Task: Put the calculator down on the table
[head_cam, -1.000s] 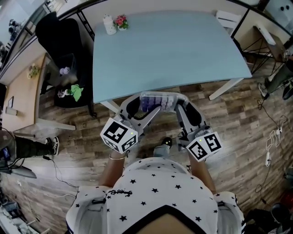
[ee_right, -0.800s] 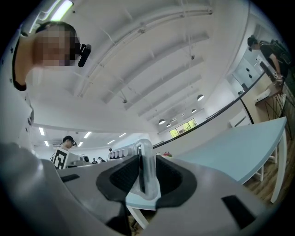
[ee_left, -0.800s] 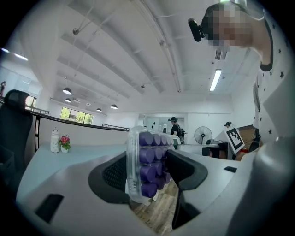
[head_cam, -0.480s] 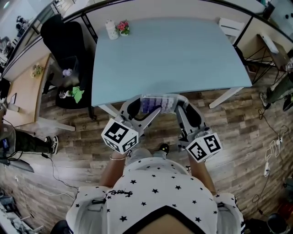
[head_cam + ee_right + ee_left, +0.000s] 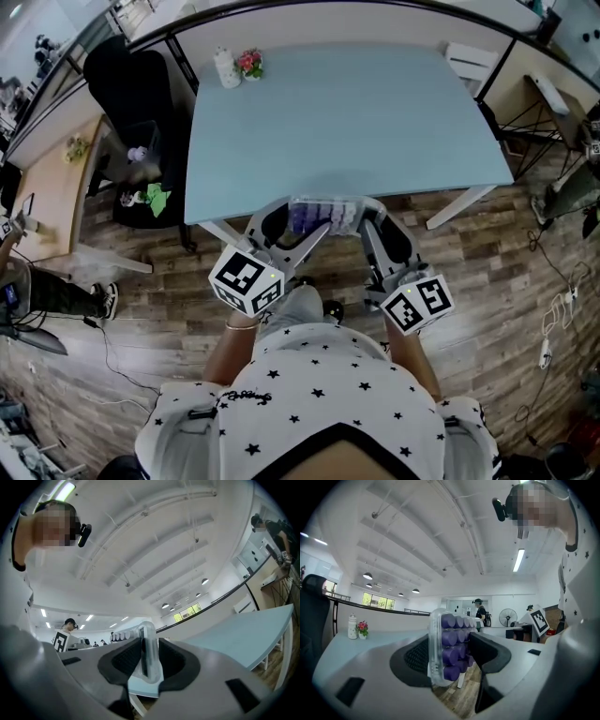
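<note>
The left gripper (image 5: 449,662) is clamping its jaws on one end of the calculator (image 5: 451,641), one pad lying against the purple keys and the other against the back. The right gripper (image 5: 149,663) is pinching the opposite end, where only the thin clear edge is showing between its pads. So both pairs of jaws are sharing one small, smooth-cased thing, which is hanging in the air between them.

In the head view the calculator is sitting just short of the near edge of the pale blue bench (image 5: 347,112), over the wooden floor (image 5: 487,253) and not yet over the top.

The main risk is releasing too soon: if either pair of jaws is loosening before the load is above the bench, that end is likely swinging down and the whole thing dropping to the floor. The two grippers drifting apart or twisting against each other could pull the slick casing out of the narrower right-hand pinch. Coming in too low could knock it against the bench edge. The white bottle (image 5: 225,66) and flowers (image 5: 249,64) at the far corner are standing well apart and posing no hazard.
</note>
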A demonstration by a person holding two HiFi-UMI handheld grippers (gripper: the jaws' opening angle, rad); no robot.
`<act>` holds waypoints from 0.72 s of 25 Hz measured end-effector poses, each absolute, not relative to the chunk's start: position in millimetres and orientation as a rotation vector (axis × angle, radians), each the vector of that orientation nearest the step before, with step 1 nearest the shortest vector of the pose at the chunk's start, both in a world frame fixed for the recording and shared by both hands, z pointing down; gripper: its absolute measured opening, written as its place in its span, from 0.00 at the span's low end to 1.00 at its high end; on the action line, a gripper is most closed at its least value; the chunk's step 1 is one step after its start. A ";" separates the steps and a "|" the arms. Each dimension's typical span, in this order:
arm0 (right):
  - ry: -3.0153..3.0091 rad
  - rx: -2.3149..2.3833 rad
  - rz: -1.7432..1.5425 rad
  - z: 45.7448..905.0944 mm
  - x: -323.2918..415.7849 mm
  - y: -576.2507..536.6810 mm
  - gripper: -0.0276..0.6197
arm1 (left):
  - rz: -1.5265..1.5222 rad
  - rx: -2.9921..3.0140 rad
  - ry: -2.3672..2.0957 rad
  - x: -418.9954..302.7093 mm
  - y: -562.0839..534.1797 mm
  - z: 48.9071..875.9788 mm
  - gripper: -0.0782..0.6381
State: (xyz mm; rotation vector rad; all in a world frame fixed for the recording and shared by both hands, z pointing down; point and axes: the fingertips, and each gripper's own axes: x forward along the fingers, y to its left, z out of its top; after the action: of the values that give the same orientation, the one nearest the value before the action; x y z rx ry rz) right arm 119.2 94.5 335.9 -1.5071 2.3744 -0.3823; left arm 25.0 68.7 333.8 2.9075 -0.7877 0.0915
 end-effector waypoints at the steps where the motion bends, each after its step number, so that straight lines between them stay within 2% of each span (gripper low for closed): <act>1: 2.378 -1.502 -0.385 336.8 118.7 92.3 0.19 | 0.093 2.905 -0.794 24.4 67.0 334.8 0.48; 18: 2.386 -1.537 -0.396 342.4 145.6 15.6 0.19 | 0.090 2.893 -0.769 52.1 -11.3 342.6 0.48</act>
State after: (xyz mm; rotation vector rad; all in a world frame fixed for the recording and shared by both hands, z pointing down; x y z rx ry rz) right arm 145.6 15.6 342.4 -1.5370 2.3865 -0.3960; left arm 52.1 -11.3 342.6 2.8928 -0.7692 0.0900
